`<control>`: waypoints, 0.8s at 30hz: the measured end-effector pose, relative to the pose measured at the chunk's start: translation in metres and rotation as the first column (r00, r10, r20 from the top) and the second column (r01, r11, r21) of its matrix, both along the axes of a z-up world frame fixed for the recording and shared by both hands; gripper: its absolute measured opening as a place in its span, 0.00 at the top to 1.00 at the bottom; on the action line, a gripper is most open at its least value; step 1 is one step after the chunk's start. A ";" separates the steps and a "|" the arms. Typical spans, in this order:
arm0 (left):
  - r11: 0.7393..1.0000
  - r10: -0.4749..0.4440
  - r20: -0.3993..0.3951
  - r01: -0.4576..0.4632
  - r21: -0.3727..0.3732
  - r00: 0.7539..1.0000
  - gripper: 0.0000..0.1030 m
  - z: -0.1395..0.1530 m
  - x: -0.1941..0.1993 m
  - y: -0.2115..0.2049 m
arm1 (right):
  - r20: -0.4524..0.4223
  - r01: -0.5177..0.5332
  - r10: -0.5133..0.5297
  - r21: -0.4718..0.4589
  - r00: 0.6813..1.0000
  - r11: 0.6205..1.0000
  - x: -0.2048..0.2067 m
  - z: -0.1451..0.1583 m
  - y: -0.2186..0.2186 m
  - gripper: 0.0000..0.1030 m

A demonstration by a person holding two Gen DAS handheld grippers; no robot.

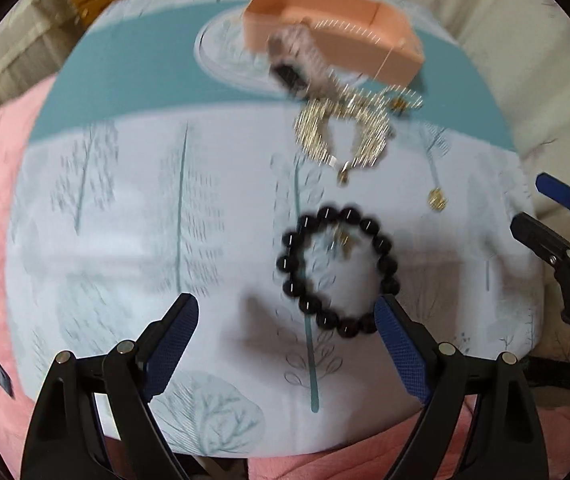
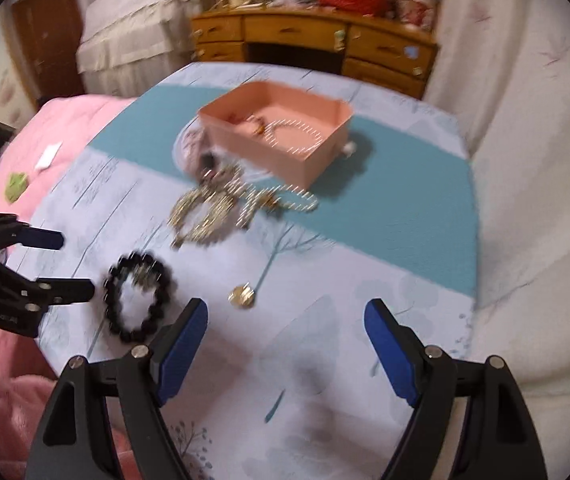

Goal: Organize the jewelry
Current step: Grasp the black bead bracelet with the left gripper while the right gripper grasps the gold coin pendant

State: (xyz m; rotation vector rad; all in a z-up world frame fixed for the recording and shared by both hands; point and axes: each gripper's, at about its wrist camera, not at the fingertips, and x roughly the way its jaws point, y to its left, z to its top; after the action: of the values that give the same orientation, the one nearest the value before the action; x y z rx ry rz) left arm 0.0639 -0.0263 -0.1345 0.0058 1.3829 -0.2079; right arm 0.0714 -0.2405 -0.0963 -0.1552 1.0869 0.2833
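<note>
The left gripper (image 1: 287,328) hung over the table (image 1: 133,240) with its jaws spread wide and nothing between the blue pads; the black bead bracelet (image 1: 337,272) lay flat on the tree-printed cloth just ahead of it, its lower edge close against the right-hand pad (image 1: 399,346), though whether they touched could not be told. The right gripper (image 2: 285,344) was likewise released and empty, poised above a bare stretch of cloth, with a small gold pendant (image 2: 243,296) lying just beyond its fingertips. From the right wrist view the black bead bracelet (image 2: 139,296) sat between the two tools, near the left gripper's fingers (image 2: 71,292). Farther back lay a tangled heap of gold chains (image 2: 213,208) (blurred, so the separate pieces could not be made out), and behind that stood the open pink box (image 2: 281,154), holding a pearly strand (image 2: 297,136) on its floor. A pale, dark-ended object (image 1: 297,60) rested against the box's front wall, too smeared to identify. A pink blanket (image 2: 85,116) lay beside the table, and a wooden dresser (image 2: 309,44) stood at the back.
</note>
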 end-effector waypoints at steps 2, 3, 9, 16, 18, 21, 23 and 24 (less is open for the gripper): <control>0.998 0.049 -0.028 -0.050 -0.029 0.998 0.14 -0.009 -0.002 0.005 | -0.037 -0.012 0.013 0.023 0.999 1.000 -0.001 -0.012 0.001 0.21; 0.997 0.066 -0.032 -0.068 -0.040 0.997 0.14 -0.010 -0.002 0.007 | -0.059 -0.019 0.021 0.036 0.998 0.999 -0.001 -0.018 0.002 0.21; 0.989 0.142 -0.037 -0.144 -0.028 0.989 0.28 -0.023 0.002 0.014 | -0.049 -0.097 0.097 0.013 0.994 0.995 0.005 -0.040 0.013 0.30; 0.988 0.154 0.000 -0.154 0.021 0.988 0.43 -0.028 -0.005 0.005 | -0.008 -0.172 0.172 -0.061 0.985 0.983 0.013 -0.053 0.028 0.48; 0.986 0.160 0.008 -0.160 0.038 0.987 0.47 -0.028 -0.008 0.005 | -0.009 -0.177 0.177 -0.083 0.984 0.981 0.015 -0.058 0.031 0.53; 0.986 0.152 0.009 -0.152 0.074 0.988 0.57 -0.027 -0.003 0.003 | -0.005 -0.186 0.186 -0.064 0.982 0.980 0.018 -0.061 0.030 0.54; 0.987 0.127 0.011 -0.127 0.100 0.992 0.79 -0.026 -0.002 -0.002 | -0.009 -0.196 0.195 -0.042 0.981 0.980 0.021 -0.062 0.029 0.54; 0.989 0.117 0.011 -0.118 0.095 0.993 0.86 -0.025 -0.001 -0.007 | -0.006 -0.207 0.207 -0.042 0.978 0.977 0.023 -0.062 0.030 0.54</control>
State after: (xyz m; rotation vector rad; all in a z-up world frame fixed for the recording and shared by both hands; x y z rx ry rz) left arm 0.0634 -0.0336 -0.1599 0.0043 1.3816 -0.0435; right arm 0.0939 -0.2107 -0.1583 -0.3077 1.0800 0.4476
